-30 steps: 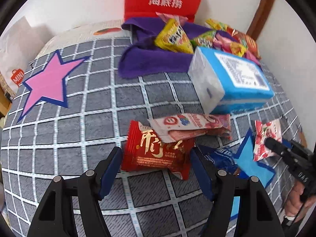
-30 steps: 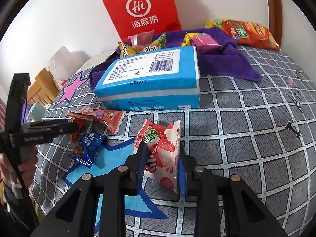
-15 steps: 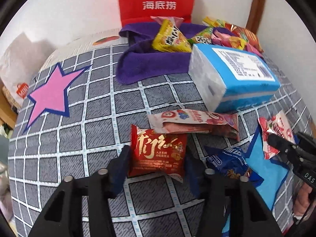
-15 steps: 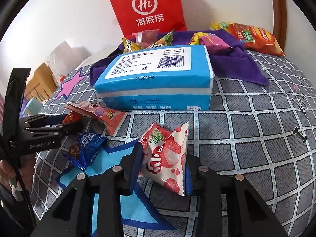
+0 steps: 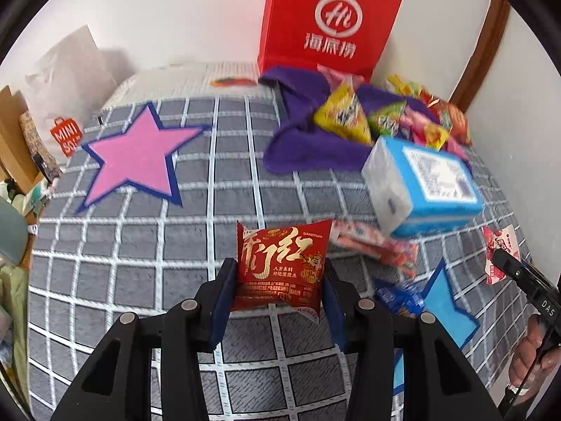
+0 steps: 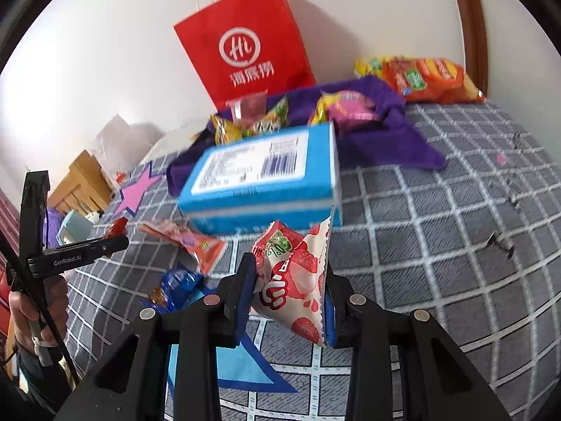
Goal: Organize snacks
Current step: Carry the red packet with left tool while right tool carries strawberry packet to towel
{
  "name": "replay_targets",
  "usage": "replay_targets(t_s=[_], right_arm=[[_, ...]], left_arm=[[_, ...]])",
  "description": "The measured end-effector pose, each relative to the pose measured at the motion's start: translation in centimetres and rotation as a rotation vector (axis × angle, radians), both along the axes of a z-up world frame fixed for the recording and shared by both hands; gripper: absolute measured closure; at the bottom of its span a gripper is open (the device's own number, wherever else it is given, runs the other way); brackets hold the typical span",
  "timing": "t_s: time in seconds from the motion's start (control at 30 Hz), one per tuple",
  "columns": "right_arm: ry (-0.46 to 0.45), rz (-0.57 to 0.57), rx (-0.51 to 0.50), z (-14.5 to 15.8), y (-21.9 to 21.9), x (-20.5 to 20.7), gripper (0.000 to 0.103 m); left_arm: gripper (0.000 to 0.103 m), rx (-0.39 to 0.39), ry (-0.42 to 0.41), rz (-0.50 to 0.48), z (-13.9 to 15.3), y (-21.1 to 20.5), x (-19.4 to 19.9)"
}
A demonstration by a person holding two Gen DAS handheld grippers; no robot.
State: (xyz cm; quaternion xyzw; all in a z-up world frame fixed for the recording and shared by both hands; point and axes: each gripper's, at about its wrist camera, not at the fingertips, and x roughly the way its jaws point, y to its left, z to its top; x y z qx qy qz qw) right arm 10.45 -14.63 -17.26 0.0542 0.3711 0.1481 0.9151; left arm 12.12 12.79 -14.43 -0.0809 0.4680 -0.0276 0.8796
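The left tool (image 5: pixel 278 287) was clamped on a red snack packet (image 5: pixel 282 266) and held it above the grey checked bedspread (image 5: pixel 140 252), in front of the pink star (image 5: pixel 135 161). The right tool (image 6: pixel 287 291) was clamped on a strawberry-print pouch (image 6: pixel 298 277), lifted just before the blue tissue pack (image 6: pixel 259 179). Behind lay a purple towel (image 6: pixel 385 140) heaped with snacks, beside a red paper bag (image 6: pixel 245 56).
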Motion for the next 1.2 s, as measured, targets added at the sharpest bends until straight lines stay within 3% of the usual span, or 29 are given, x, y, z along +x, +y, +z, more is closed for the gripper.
replay_targets(t_s=[0.27,0.6,0.77,1.0,1.2], right_arm=[[-0.077,-0.032,-0.049,6.1,0.2,2.5,0.069],[-0.168,-0.049,-0.092,13.8,1.2,8.5,0.069],[-0.161,-0.052,-0.071,15.2,1.7,12.3,0.069],[-0.08,-0.061,0.02,14.8,2.1,18.0,0.069],[-0.093,-0.088,-0.031,14.4,2.4,21.6,0.069]], left_arm=[[0.059,0.003,-0.077,-0.022,4.7,-1.2,2.7],[0.059,-0.017,-0.172,-0.045,10.8,-4.0,7.9],[0.059,-0.029,-0.19,-0.045,12.1,-4.7,10.8],[0.059,-0.051,-0.176,-0.048,12.0,-6.6,14.8],[0.059,-0.079,-0.175,-0.046,11.8,-7.7,17.9]])
